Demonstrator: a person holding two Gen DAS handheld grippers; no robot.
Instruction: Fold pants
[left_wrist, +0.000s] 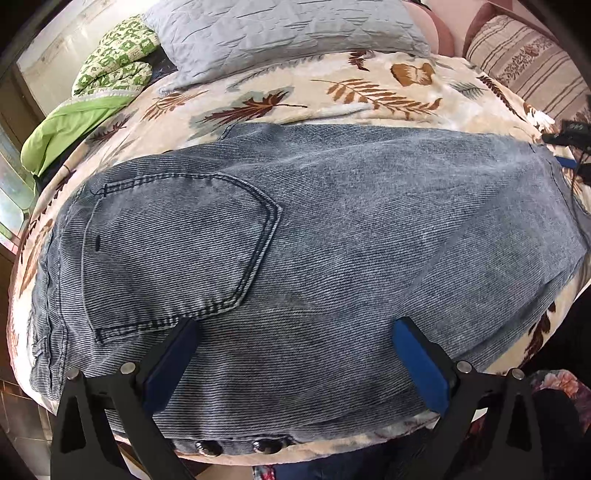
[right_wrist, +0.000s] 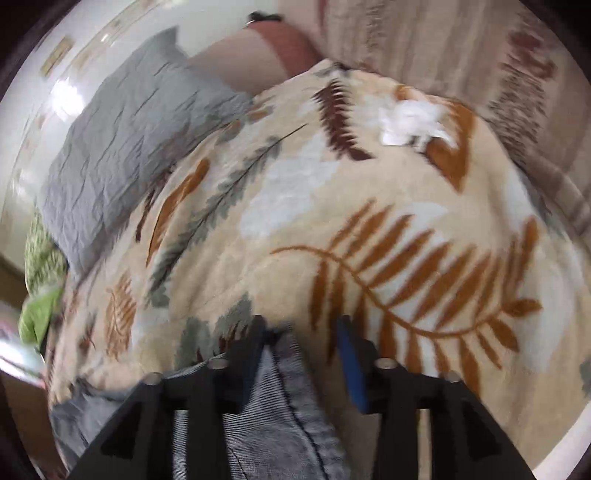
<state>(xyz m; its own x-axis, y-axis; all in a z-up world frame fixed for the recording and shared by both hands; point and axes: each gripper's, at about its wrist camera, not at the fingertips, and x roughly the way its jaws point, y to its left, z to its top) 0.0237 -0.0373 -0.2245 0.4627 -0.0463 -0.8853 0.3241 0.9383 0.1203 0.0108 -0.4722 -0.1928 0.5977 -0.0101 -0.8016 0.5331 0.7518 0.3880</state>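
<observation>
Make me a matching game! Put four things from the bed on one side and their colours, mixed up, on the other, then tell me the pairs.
Things:
1. jeans
2. pillow
3. blanket
4. crumpled cloth

Colours:
A. cream with brown leaves
B. bright green
C. faded blue
D. pale grey

Pairs: 1-C, 2-D, 3-A, 4-B

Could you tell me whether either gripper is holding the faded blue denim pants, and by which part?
Neither: left gripper open above faded blue denim pants; right gripper open around their edge.
</observation>
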